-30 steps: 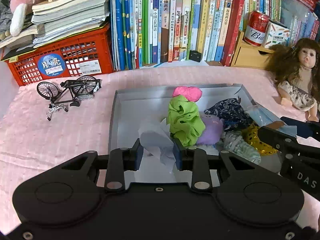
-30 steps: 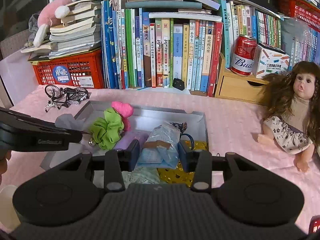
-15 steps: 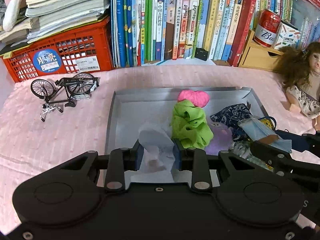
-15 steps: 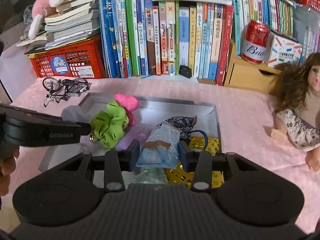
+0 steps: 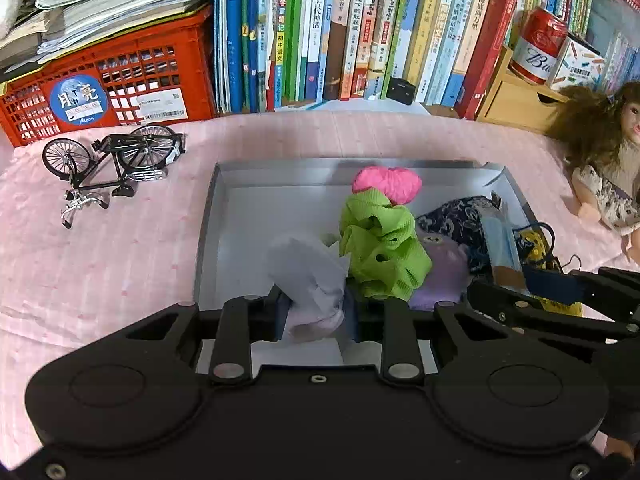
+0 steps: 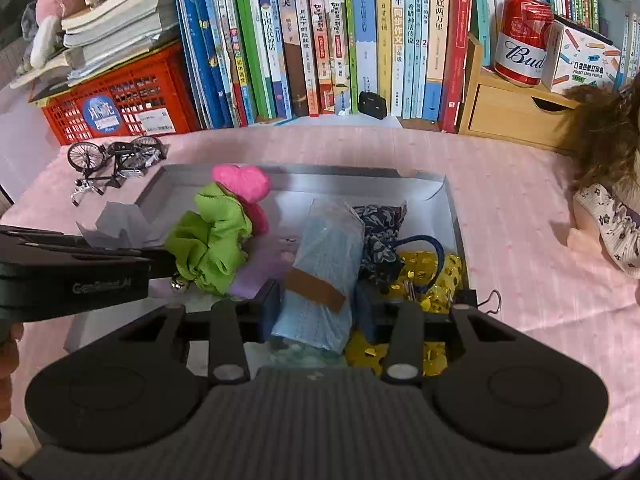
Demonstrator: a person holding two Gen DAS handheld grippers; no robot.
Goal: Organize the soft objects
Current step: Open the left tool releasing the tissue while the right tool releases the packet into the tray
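Over the last second both tongs descended toward the grey tray [image 5: 208, 216], so both items were judged near release. The left tongs [image 5: 316, 312] pinched one pale tissue wad [image 5: 308, 272] over the tray's near-left floor. The right tongs [image 6: 316, 308] pinched one blue mask pack [image 6: 324, 272] above the tray's middle. Inside lay one green scrunchie [image 5: 380, 252] and one pink heart [image 5: 388, 186].
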